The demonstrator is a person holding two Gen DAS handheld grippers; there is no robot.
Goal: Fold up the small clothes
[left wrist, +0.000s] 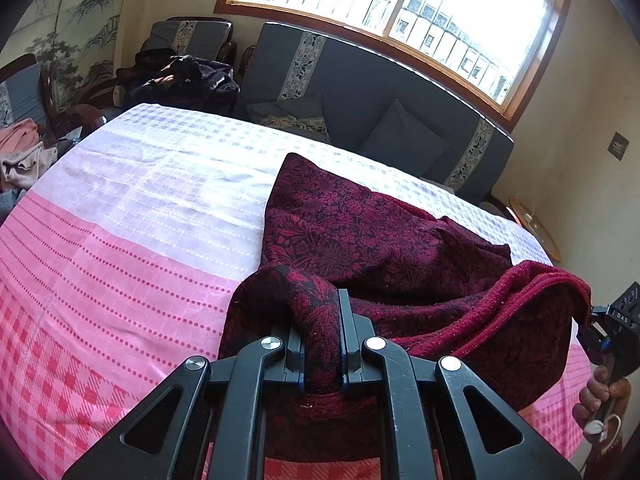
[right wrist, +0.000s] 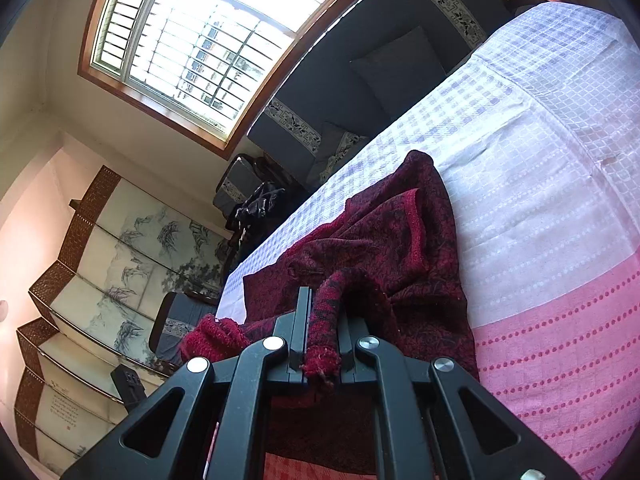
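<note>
A dark red patterned knit garment lies partly on the pink and white checked cloth that covers the table. My left gripper is shut on a bunched edge of the garment near the front. At the right edge of the left wrist view, a hand holds the right gripper at the garment's other lifted edge. In the right wrist view my right gripper is shut on a rolled strip of the same garment, which stretches away over the cloth.
A dark sofa with cushions runs behind the table under a large barred window. Dark clothes are heaped on a chair at the back left, with pink clothes at the left. A painted folding screen stands at the side.
</note>
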